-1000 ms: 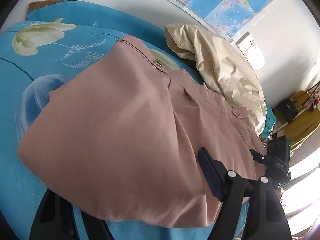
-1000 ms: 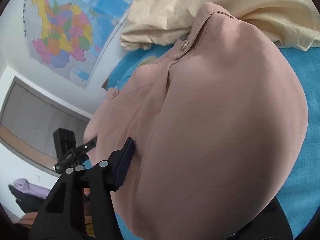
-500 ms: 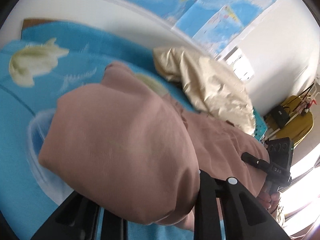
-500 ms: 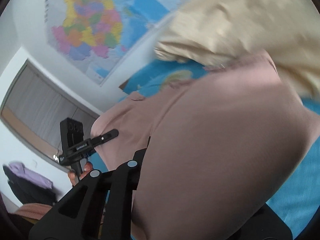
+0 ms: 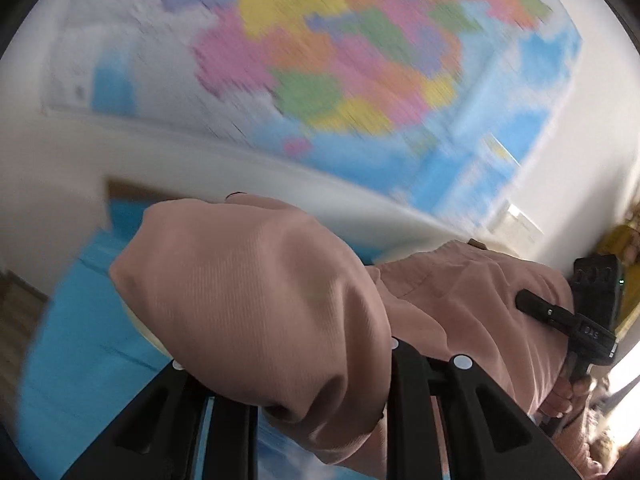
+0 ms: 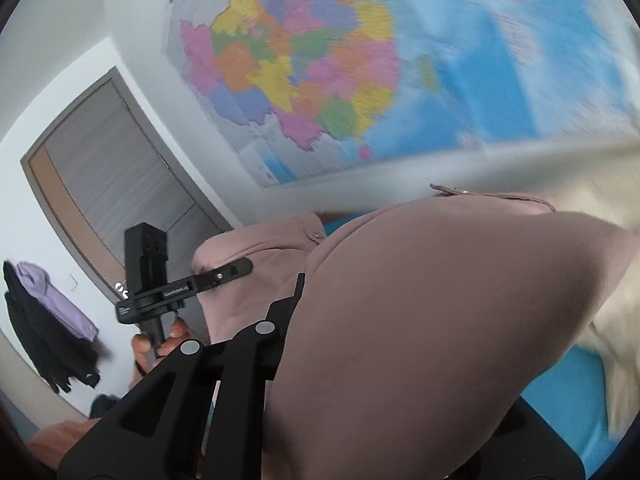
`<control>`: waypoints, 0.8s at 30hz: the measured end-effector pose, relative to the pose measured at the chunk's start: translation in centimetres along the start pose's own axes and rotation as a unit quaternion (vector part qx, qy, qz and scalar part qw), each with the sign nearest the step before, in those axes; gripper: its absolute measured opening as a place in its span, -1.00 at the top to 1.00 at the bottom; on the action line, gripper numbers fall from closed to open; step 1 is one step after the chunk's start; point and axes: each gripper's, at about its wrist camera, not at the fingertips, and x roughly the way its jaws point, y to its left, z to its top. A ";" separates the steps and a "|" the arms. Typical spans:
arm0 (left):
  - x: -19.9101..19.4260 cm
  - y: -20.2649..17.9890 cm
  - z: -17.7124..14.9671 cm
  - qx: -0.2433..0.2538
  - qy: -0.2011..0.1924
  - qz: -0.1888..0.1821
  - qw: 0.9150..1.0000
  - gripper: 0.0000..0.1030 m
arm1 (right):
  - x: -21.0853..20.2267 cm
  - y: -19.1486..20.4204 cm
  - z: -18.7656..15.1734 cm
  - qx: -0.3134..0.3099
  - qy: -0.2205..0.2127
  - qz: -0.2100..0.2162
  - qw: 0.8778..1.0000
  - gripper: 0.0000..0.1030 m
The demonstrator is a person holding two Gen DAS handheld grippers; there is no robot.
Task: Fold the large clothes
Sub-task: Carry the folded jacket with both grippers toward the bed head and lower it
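A large pink garment (image 5: 256, 292) hangs bunched between both grippers, lifted off the blue bed sheet (image 5: 80, 352). In the left wrist view my left gripper (image 5: 320, 360) is shut on a fold of it, and the cloth covers the fingertips. The right gripper (image 5: 536, 306) shows at the right, held by a hand and pressed into the fabric. In the right wrist view the pink garment (image 6: 440, 320) drapes over my right gripper (image 6: 340, 320), which is shut on it. The left gripper (image 6: 236, 268) is at the left, against the garment's far edge.
A large coloured map (image 6: 320, 80) fills the wall ahead, blurred by motion. A cream garment (image 6: 608, 340) lies on the blue sheet (image 6: 560, 400) at the right. A door (image 6: 100, 184) and hanging dark and purple clothes (image 6: 44, 320) are at the left.
Both grippers went from open around the garment's edge to shut on it. They rose and tilted up, lifting the pink fabric off the bed, so the wall map now fills both views.
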 end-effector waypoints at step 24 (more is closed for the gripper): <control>8.4 29.5 1.5 -0.150 0.004 0.201 0.968 0.62 | 31.5 -1.6 -3.3 -0.052 0.148 -0.023 0.987 0.60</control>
